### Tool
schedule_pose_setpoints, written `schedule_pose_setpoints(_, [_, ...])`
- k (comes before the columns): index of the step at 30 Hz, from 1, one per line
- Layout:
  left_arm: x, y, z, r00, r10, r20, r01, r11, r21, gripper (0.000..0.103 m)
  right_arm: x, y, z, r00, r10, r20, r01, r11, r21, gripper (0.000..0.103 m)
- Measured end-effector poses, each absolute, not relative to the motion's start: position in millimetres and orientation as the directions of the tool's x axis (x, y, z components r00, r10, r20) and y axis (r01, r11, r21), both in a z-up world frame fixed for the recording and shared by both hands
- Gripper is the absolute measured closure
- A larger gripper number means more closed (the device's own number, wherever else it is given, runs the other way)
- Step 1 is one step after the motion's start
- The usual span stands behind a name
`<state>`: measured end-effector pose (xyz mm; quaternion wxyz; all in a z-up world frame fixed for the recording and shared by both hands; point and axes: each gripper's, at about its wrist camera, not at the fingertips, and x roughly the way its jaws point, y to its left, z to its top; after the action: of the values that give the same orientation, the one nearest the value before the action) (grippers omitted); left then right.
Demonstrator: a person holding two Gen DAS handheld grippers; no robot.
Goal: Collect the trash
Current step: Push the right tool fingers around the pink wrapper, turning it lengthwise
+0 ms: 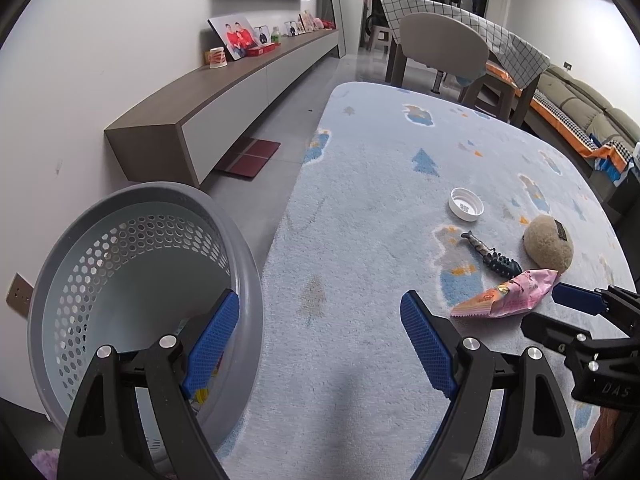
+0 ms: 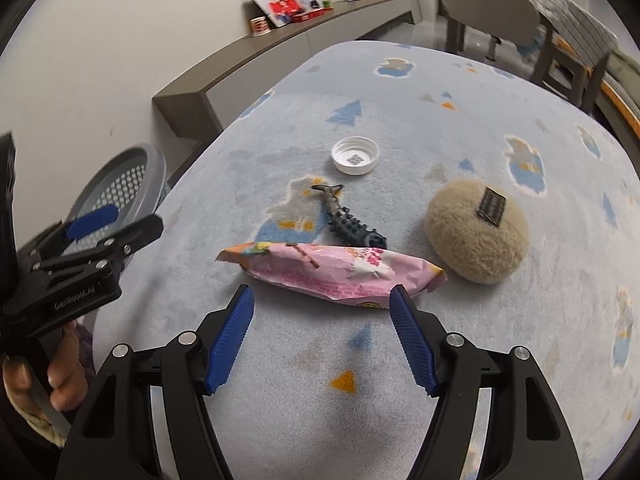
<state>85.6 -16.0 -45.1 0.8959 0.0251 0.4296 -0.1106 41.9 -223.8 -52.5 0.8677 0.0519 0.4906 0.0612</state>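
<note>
- Carpet (image 2: 400, 360), pale blue with little trees and orange triangles, covers the floor where everything lies.
- Right tool (image 2: 322, 336) hovers low over the carpet, its blue ribbed fingers (image 2: 230, 344) spread wide and holding nothing; the tips sit just short of the pink snack wrapper (image 2: 340, 274).
- That wrapper lies flat on the carpet, lengthwise across the gap between the two fingers, one crimped end pointing left and the other right.
- Just behind the wrapper lies a dark spiky toy fish (image 2: 346, 220), its tail pointing away and its head close to the wrapper's far edge; I cannot tell whether they touch.
- Farther back sits a white bottle cap (image 2: 355, 156), open side up, apart from the fish.
- To the right of the wrapper rests a tan plush ball (image 2: 476, 230) with a dark label on top, near the wrapper's right end.
- Left tool (image 1: 320, 328) is off to the left, also spread wide and empty; its left finger (image 1: 212, 344) reaches over the rim of the grey perforated basket (image 1: 80, 280), its right finger over bare carpet.
- The basket stands at the carpet's left edge, beside the wall, with some colourful scraps visible at its bottom.
- From the left tool's camera the wrapper (image 1: 504, 294) shows at the right with the right tool's finger tip (image 1: 576, 298) just beside it.
- A hand (image 2: 44, 376) grips the left tool's handle.
</note>
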Motion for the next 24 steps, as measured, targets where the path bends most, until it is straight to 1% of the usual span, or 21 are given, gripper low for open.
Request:
schedule_pose_setpoints(2, [85.4, -15.7, -44.8, 0.607, -0.179, -0.775, 0.22, 0.974, -0.053, 0.022, 42.6, -223.2, -50.1, 0.526, 0.141, -0.839, -0.057, 0.99, 0.131, 0.036])
schedule_pose_setpoints(4, [84.9, -15.9, -44.3, 0.607, -0.181, -0.774, 0.221, 0.974, -0.054, 0.022, 45.5, -227.9, -48.4, 0.538, 0.15, -0.829, -0.04, 0.987, 0.153, 0.036])
schedule_pose_setpoints(9, [83.7, -15.1, -43.9, 0.609, -0.183, -0.772, 0.223, 0.973, -0.055, 0.022, 56.7, -248.1, -49.6, 0.552, 0.098, -0.828, 0.059, 0.986, 0.156, 0.036])
schedule_pose_setpoints(13, [83.9, -13.8, -44.2, 0.606, -0.184, -0.774, 0.221, 0.974, -0.059, 0.022, 63.8, -260.7, -61.2, 0.51, 0.189, -0.839, 0.088, 0.959, 0.269, 0.036])
schedule_pose_setpoints(17, [83.7, -14.1, -44.4, 0.608, -0.186, -0.772, 0.224, 0.973, -0.058, 0.022, 69.1, -259.3, -61.2, 0.52, 0.19, -0.833, 0.074, 0.961, 0.266, 0.036])
schedule_pose_setpoints(24, [83.0, -12.7, -45.0, 0.61, -0.18, -0.772, 0.219, 0.974, -0.054, 0.022, 68.2, -257.7, -63.5, 0.468, 0.279, -0.838, 0.054, 0.938, 0.343, 0.036])
